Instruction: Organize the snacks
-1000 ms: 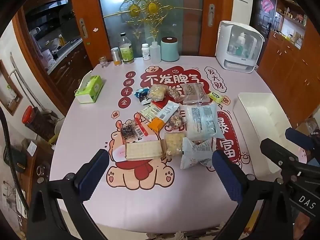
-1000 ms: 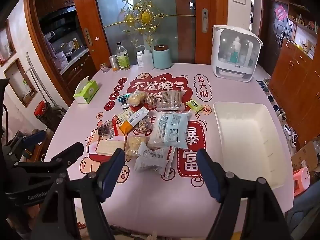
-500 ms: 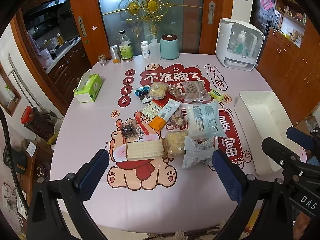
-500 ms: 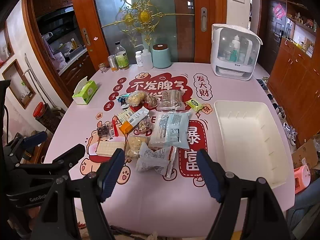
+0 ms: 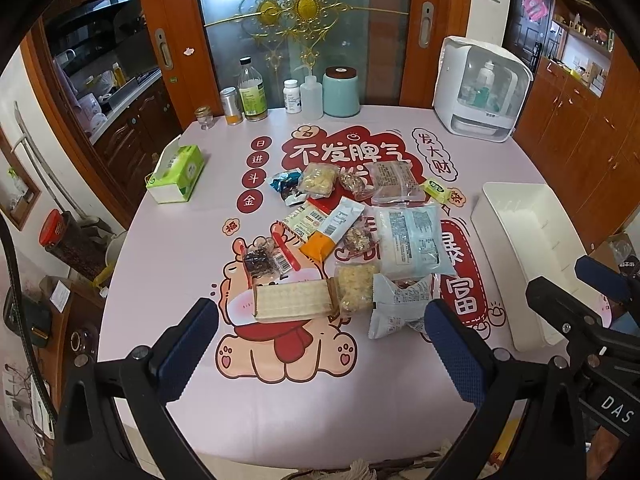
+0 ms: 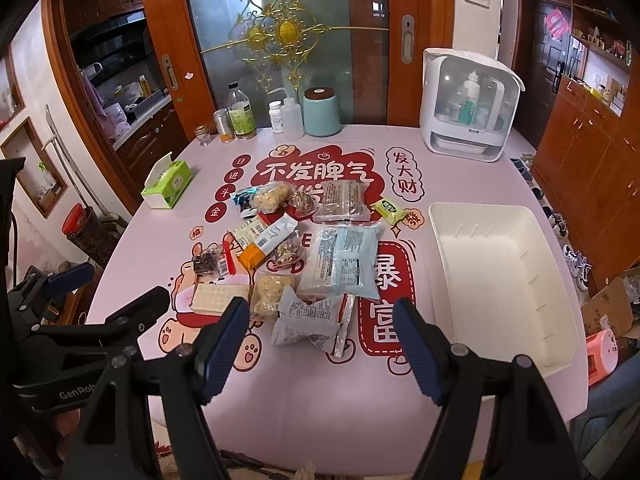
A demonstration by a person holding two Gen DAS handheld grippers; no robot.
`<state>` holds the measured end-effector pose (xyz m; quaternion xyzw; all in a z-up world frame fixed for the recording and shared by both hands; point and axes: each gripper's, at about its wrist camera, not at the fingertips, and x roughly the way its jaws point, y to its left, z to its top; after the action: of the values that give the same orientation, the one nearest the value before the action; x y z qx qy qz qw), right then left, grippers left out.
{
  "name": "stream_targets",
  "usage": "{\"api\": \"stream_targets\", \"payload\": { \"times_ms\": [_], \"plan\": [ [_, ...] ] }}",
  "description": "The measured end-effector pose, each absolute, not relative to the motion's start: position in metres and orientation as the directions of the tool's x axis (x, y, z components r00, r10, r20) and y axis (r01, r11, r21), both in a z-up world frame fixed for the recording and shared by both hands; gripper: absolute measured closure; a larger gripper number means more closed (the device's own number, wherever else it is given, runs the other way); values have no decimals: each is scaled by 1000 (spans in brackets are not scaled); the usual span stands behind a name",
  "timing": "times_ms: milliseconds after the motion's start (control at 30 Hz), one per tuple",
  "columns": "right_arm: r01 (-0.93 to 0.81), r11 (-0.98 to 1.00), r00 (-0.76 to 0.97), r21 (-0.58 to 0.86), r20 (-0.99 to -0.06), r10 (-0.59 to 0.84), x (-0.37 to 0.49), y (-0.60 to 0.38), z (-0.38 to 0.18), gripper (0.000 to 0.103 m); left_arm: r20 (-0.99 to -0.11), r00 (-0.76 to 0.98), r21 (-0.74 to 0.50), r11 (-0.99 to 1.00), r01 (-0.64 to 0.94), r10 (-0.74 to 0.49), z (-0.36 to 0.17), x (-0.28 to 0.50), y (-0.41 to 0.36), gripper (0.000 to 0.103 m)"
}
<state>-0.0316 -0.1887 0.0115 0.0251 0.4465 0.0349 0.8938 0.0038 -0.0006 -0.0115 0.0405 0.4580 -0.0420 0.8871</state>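
Both hand-held grippers — left point(image 5: 320, 346), right point(image 6: 320, 344) — gape wide above snacks point(image 6: 304, 256).

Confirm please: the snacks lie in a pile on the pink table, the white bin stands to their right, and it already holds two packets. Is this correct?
Not quite. The white bin holds nothing; the right wrist view shows its bare inside. The rest is right: the snacks lie piled on the pink table, with the bin to their right.
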Motion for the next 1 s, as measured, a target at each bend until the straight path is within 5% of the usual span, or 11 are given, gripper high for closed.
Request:
{"api": "stream_targets", "payload": {
  "times_ms": [1000],
  "plan": [
    [-36,997,590,67,-804,75,-27,-177,8,28,-822,567,27,993,113,-42,-13,7,4,1]
  ]
}}
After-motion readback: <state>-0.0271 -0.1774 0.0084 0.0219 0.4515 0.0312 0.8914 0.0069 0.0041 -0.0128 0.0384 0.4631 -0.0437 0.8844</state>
